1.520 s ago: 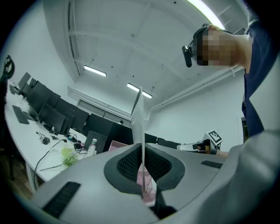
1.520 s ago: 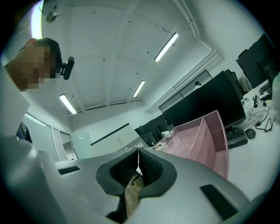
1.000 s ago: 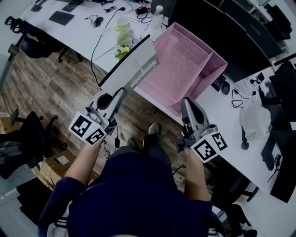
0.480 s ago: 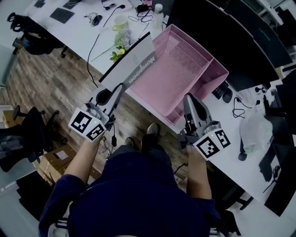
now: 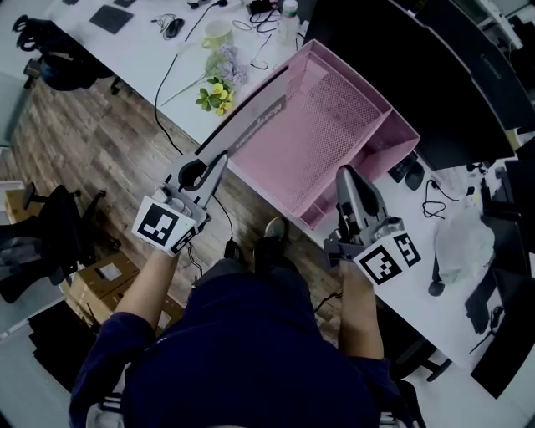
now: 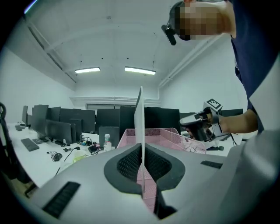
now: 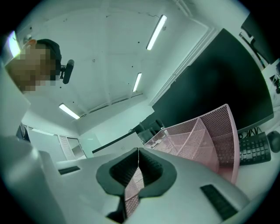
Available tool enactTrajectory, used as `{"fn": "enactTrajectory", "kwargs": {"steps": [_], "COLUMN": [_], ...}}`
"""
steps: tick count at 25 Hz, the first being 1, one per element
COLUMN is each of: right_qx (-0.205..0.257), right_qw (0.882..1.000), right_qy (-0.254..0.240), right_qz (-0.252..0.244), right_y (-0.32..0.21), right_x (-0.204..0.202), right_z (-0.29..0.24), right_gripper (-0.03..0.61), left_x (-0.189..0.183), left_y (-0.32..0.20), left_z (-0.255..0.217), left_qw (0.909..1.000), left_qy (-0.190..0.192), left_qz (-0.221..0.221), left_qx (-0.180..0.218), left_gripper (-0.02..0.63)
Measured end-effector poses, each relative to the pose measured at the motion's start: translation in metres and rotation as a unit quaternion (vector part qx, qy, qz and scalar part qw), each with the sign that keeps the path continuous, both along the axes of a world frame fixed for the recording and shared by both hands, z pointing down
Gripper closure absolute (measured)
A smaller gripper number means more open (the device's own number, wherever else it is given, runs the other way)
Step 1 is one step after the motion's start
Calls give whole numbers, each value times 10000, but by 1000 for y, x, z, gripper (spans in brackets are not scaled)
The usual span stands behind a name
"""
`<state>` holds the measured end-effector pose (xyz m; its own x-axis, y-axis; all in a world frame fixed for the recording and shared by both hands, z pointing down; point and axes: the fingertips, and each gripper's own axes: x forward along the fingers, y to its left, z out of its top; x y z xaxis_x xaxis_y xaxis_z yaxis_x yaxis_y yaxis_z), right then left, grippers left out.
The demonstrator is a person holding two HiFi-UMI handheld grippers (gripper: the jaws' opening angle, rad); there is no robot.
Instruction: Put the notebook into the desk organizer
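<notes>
The left gripper (image 5: 219, 159) clamps a thin white notebook (image 5: 255, 122) on edge along the left wall of the pink mesh desk organizer (image 5: 334, 125). The right gripper (image 5: 348, 174), jaws together, is at its near right.

The desk organizer (image 5: 334, 125) has a wide bay that lies open from above, its mesh floor bare, leaving room to come down into it. The notebook (image 5: 251, 124), clamped in the left tongs (image 5: 221, 158), stands on edge along the bay's left wall and blocks that side. A dark monitor (image 5: 435, 75) rises close behind. The right tongs (image 5: 348, 172), jaws together, hover by the near right corner. Flowers (image 5: 216, 96), a cup (image 5: 217, 33) and a bottle (image 5: 287, 18) crowd the bench (image 5: 142, 58) to the left. The narrow right bay looks free, though it is hard to tell.
</notes>
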<state>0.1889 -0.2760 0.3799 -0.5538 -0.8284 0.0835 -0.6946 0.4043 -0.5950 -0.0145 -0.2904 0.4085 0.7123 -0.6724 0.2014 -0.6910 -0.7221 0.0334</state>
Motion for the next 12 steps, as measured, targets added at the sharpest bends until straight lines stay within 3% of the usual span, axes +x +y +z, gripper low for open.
{"fn": "enactTrajectory", "kwargs": {"steps": [4,12], "right_qx": [-51,-111], "right_qw": [10000,9998], "right_qy": [-20,-55], "right_qz": [17,122], "right_y": [1,14], "right_x": [1,2], "right_z": [5,12], "right_gripper": [571,571], "left_x": [11,26], "left_y": [7,25], "left_z": [2,13], "left_qw": [9994,9980], "left_qy": [-271,-399], "left_qz": [124,442], "left_qx": [192,190], "left_gripper": [580,579]}}
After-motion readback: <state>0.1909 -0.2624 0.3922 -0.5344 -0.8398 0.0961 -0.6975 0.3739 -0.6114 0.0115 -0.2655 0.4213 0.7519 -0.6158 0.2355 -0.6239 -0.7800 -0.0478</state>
